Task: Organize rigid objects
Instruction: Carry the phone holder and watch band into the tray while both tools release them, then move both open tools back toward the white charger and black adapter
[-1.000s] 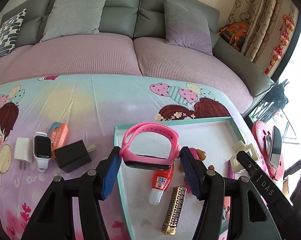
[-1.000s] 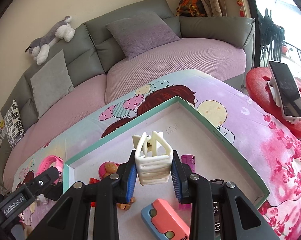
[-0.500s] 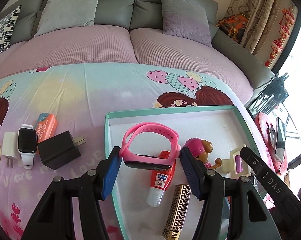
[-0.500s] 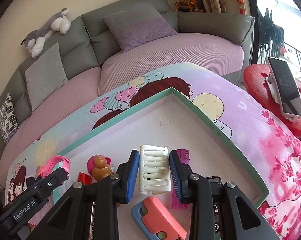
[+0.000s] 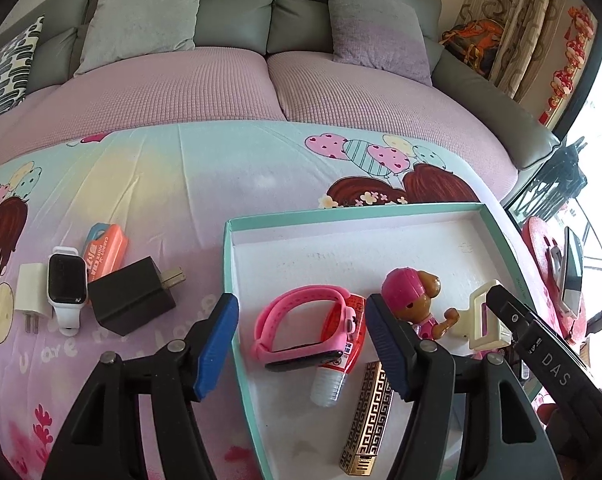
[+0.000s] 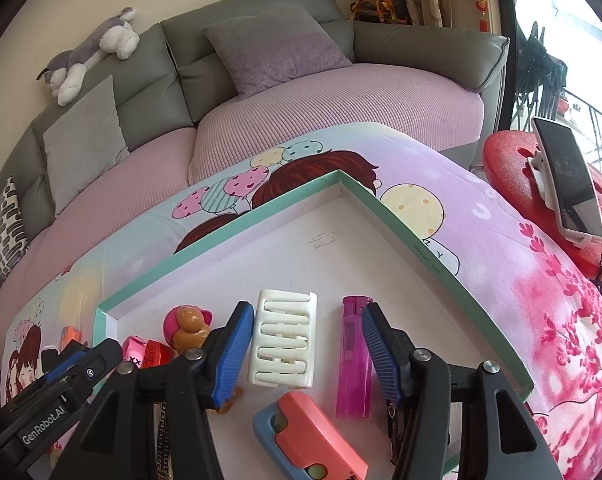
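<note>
Right wrist view is showing the right tool (image 6: 307, 354) just opening, released, with the white clip (image 6: 284, 345) and purple lighter (image 6: 353, 360) lying in the tray (image 6: 417, 246) between its jaws, while the left tool (image 5: 301, 346) is also opening, pink band (image 5: 301, 330) lying free between its jaws.

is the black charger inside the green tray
No, the black charger lies on the cartoon cloth outside the green tray, beside the white smartwatch.
</note>
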The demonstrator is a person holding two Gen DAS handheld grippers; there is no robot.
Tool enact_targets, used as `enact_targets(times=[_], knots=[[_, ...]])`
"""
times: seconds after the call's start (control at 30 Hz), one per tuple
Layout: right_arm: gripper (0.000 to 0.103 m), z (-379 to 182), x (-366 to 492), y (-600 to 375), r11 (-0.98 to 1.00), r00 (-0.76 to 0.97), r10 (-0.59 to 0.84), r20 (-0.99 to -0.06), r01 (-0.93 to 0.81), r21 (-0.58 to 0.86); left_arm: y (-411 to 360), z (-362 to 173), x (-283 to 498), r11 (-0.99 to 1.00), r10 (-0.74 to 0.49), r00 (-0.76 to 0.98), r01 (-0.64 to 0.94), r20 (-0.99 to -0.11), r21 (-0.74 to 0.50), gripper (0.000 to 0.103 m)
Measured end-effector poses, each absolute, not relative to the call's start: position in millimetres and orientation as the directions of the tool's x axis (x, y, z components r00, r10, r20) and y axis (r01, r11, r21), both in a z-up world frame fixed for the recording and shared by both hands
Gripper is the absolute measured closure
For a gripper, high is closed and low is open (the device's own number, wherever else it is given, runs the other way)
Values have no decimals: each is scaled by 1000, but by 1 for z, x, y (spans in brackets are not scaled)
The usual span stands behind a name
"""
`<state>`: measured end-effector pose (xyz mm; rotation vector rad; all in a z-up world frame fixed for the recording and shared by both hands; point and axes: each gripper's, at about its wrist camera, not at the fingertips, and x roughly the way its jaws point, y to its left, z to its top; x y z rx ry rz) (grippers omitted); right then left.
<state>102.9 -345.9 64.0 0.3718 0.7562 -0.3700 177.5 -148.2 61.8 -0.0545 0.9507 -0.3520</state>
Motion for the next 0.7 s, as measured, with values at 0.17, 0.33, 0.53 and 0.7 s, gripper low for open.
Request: enact_targets(times=[0.17, 0.33, 0.53, 0.7], knots=[[24, 62, 105, -345, 877, 667, -190, -721, 446, 181, -140, 69, 177, 955, -286, 562, 237, -776, -180, 17], [10, 63, 106, -341, 886, 671, -200, -714, 434, 160, -127, 73, 179, 964, -260, 586, 197, -767, -176, 12], [0, 64, 106, -338, 889, 674, -226, -703, 438, 135, -111, 72, 182, 973, -232, 597, 145, -768, -181, 12], [0, 63, 107, -337, 890, 676, -225, -701, 435, 134, -93, 70, 184, 981, -190, 602, 83, -775, -176, 12]])
